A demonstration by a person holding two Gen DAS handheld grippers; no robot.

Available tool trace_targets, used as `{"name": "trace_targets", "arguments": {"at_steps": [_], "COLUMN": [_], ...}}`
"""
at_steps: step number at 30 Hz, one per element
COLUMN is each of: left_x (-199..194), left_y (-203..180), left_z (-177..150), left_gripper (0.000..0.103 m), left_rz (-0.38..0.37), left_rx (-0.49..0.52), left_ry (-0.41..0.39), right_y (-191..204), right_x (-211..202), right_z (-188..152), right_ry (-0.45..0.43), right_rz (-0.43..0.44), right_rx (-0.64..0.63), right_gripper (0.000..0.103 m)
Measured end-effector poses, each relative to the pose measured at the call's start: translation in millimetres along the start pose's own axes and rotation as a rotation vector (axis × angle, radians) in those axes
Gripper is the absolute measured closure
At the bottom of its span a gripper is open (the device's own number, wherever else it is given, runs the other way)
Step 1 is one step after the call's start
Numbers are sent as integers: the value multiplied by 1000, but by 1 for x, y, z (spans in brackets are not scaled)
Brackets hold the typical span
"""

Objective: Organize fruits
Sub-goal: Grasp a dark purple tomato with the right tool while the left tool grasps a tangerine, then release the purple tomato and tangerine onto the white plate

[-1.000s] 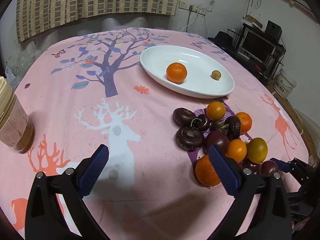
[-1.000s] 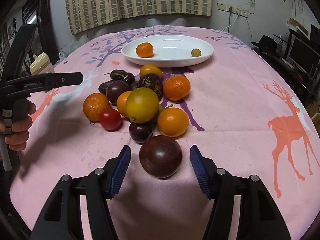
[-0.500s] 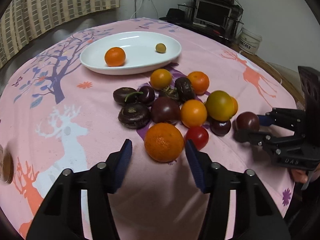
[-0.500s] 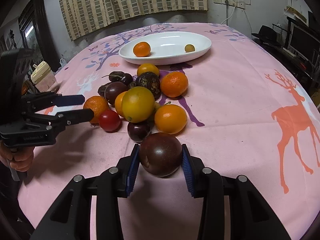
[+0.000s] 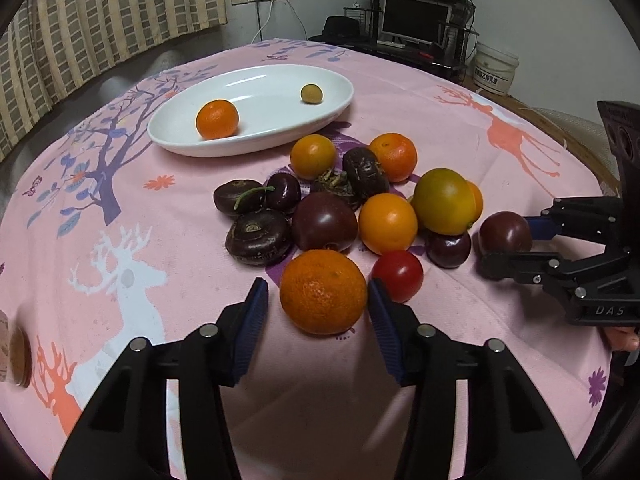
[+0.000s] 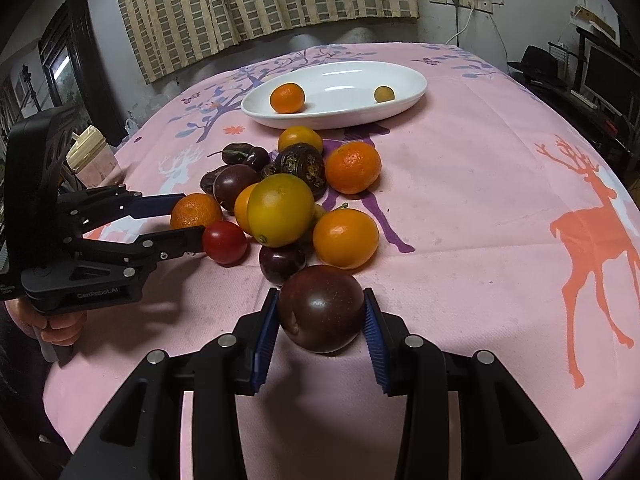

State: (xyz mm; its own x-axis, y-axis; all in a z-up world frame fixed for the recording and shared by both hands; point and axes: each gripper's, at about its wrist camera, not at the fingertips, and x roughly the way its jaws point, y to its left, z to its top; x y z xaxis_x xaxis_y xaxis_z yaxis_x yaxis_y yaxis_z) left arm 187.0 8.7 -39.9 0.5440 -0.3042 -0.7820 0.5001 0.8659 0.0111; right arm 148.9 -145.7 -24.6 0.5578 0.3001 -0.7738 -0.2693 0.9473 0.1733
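- Your table wears a pink tablecloth (image 5: 420, 92) printed with deer and trees; a striped curtain (image 6: 260, 0) hangs behind it, and a monitor (image 5: 416, 20) and a white bucket (image 5: 494, 68) stand by the wall at 1 o'clock in the left wrist view.
- The white dish (image 5: 320, 112) sits at 12 o'clock beyond the fruit pile (image 6: 288, 196) and holds one small orange (image 5: 217, 119) and a little tan fruit (image 5: 311, 93).
- Your left gripper (image 5: 318, 304) is closing around the big mandarin (image 5: 323, 291) at the pile's near edge; the right pad (image 5: 380, 316) looks against the peel, while a gap shows beside the left pad.
- Your right gripper (image 6: 320, 316) pinches the dark plum (image 6: 320, 307), both pads pressed to its sides, at 6 o'clock of the pile.
- A second ago your left jaws stood wide over bare cloth with the pile off to the right; now they straddle the mandarin. Your right jaws then stood apart from the plum.
- A lidded jar (image 6: 94, 154) at 9 o'clock is half hidden behind your left tool, and only fingers (image 6: 60, 326) of your hand show below it.
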Motion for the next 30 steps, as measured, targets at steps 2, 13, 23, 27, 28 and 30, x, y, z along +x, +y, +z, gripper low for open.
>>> {"name": "trace_targets", "arguments": {"at_steps": [2, 13, 23, 27, 28, 30], "left_x": [0, -29, 7, 50, 60, 78], "left_y": [-2, 31, 106, 134, 139, 147], "left_z": [-1, 20, 135, 163, 165, 171], "left_gripper": [59, 60, 60, 60, 60, 60], "left_rz": [-6, -111, 17, 79, 83, 96], "left_rx": [11, -161, -351, -386, -393, -402], "left_ry": [0, -73, -139, -71, -54, -17], "right_y": [0, -3, -33, -38, -39, -40], "right_x": [0, -14, 53, 89, 95, 109], "right_z": [0, 23, 159, 185, 187, 192], "right_ry": [-3, -73, -108, -54, -42, -8], "right_rz": [0, 97, 55, 17, 17, 12], "right_rx": [1, -5, 47, 19, 16, 4], "right_gripper": [62, 62, 62, 62, 62, 62]}}
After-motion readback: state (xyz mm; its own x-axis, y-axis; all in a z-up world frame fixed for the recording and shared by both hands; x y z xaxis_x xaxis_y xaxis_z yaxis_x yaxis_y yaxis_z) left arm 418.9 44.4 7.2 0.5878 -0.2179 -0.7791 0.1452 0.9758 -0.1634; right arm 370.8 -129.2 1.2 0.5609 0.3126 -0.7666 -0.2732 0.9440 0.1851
